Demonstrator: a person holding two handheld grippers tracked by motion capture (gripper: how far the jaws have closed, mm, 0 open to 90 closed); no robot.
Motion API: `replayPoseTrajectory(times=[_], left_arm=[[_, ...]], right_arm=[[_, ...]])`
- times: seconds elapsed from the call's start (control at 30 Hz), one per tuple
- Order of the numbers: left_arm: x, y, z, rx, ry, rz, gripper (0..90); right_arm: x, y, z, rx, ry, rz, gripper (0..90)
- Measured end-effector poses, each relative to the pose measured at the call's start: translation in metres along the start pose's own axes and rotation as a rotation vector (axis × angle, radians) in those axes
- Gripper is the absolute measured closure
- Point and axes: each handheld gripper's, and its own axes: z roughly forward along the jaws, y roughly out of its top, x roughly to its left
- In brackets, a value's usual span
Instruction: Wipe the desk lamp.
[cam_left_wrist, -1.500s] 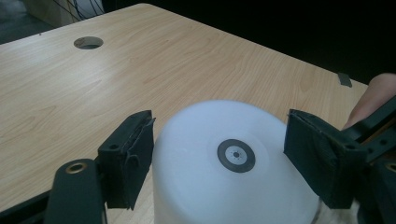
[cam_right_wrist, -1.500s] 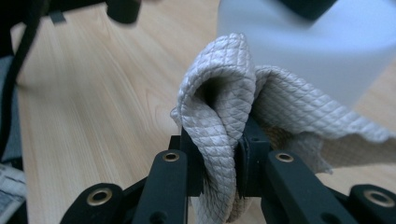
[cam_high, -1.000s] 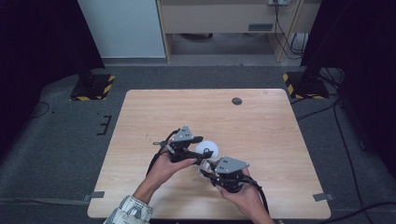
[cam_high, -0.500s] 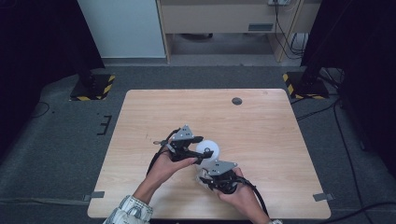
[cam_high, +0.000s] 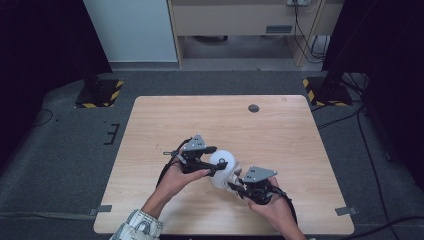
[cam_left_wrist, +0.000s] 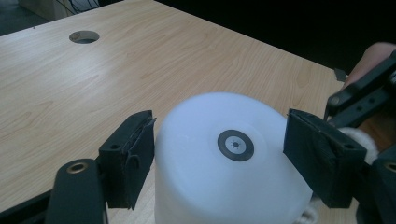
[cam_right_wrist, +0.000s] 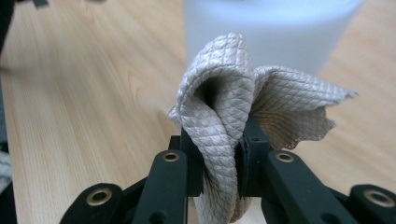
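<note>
The person is wiping a white plastic container (cam_high: 222, 167) that is standing near the middle of the wooden table (cam_high: 280, 130), toward its near edge. The left gripper (cam_left_wrist: 219, 154) is steadying the container, its two black jaws clamped against opposite sides of the white body just below the top, where a small grey disc (cam_left_wrist: 236, 144) is sitting. The right gripper (cam_right_wrist: 223, 161) is pinching a folded, quilted beige cloth (cam_right_wrist: 233, 107) tightly between its closed jaws, and the cloth is bunching up above them just in front of the container's side wall. In the high view the right gripper (cam_high: 239, 184) is sitting at the container's near-right side with the cloth (cam_high: 234, 179) close against it; actual contact cannot be told. Judging by this, the wiping looks under way rather than finished: the grip on both things is made, and the passes over the wall and the setting down are left.
</note>
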Motion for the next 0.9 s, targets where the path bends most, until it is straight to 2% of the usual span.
replayPoseTrajectory(times=[0.13,0.27,0.47,0.53,0.7,0.77,0.9], left_arm=[[0.001,0.0,0.0,0.0,-0.003,-0.006,24.2],[0.001,0.0,0.0,0.0,-0.002,-0.013,24.3],[0.001,0.0,0.0,0.003,0.0,-0.008,24.4],[0.001,0.001,0.0,0.008,0.0,-0.005,24.4],[0.001,0.001,0.0,0.01,0.002,-0.002,24.4],[0.0,0.002,-0.001,0.013,0.005,0.002,24.5],[0.0,0.002,0.0,0.012,0.005,-0.003,24.4]], right_arm=[[-0.001,0.01,-0.009,-0.041,0.0,0.006,76.4],[0.004,0.012,-0.005,-0.041,0.013,-0.003,76.4],[0.012,0.006,0.012,0.009,0.037,-0.038,76.4],[0.012,0.0,0.018,0.044,0.034,-0.045,76.4],[0.001,-0.014,0.019,0.093,-0.002,-0.016,76.4],[-0.004,-0.014,0.014,0.084,-0.023,0.0,76.4],[-0.012,-0.004,-0.002,0.022,-0.047,0.018,76.4]])
